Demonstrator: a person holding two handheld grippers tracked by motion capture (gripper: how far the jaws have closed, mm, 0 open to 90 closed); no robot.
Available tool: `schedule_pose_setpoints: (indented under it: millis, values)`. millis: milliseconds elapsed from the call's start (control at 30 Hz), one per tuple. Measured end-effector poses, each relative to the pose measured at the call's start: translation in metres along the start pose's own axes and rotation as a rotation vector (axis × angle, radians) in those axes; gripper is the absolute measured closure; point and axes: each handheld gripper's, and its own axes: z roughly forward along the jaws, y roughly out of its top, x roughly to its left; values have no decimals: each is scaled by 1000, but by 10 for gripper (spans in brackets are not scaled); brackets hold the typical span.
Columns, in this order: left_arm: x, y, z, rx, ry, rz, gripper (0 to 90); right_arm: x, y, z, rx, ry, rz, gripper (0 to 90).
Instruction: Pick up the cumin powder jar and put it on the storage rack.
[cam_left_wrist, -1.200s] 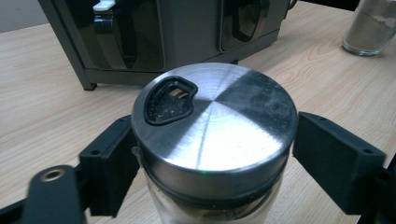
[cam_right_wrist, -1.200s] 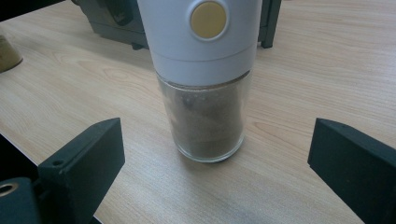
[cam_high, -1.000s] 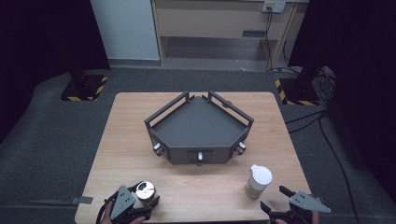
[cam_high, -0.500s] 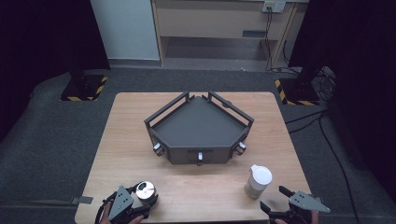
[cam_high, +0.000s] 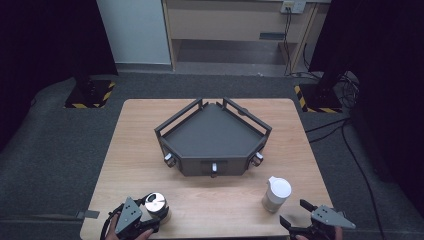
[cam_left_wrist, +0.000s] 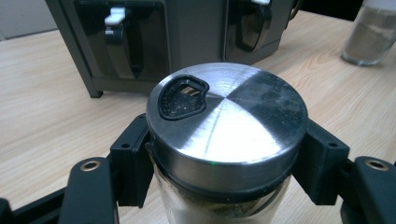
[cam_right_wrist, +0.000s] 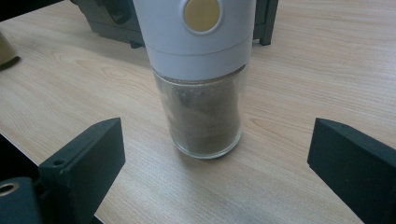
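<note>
Now, the scene line by line:

Left gripper (cam_high: 145, 220): at the near left corner of the desk (cam_high: 130, 150), its jaws pinching the steel-lidded jar (cam_high: 156, 205) just under the lid; in the left gripper view both pads (cam_left_wrist: 133, 161) press against the glass.

Right gripper (cam_high: 300, 217): at the near right corner, jaws spread wide with the white-capped shaker (cam_high: 276, 194) standing ahead of them and between them, touching neither pad.

What changed: over the last second the right gripper has crept a little toward the shaker, while the left has stayed clamped on its jar, which has not left the wood.

Meaning for the work: one container is secured and the other is lined up but not yet gripped; the right jaws likely need to go forward and close before both can be lifted.

Nearby: a dark five-sided tray (cam_high: 167, 131) sits at the middle of the desk, railed along its far edges, with three knobs on its near face; it looks like the place for both containers.

In the way: the tray's near wall rises between the containers and its floor, so each would have to be carried over it. The jar's lid has an open pour hole, so tilting could spill.
</note>
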Motion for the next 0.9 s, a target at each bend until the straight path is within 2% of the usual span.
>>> schedule_pose_setpoints:
  millis: [233, 367, 533, 733, 767, 867, 900]
  values:
    - [-2, 23, -1, -4, 1, 15, 309, 0, 0, -1, -2, 5, -3, 44]
    - [-1, 31, -1, -11, -2, 14, 309, 0, 1, -1, 2, 7, -7, 44]
    - [1, 51, -1, -17, -8, 16, 308, 1, 1, -3, 0, 12, -11, 44]
    - [3, 76, -3, -11, -2, 40, 308, 2, 1, -2, 4, 17, -13, 44]
    - [3, 76, -3, -11, -2, 40, 309, 2, 1, -2, 4, 17, -13, 44]
    - [5, 93, -3, -6, 1, 59, 309, 3, 2, -2, 5, 23, -20, 44]
    - [5, 93, -3, -6, 1, 59, 309, 3, 2, -2, 5, 23, -20, 44]
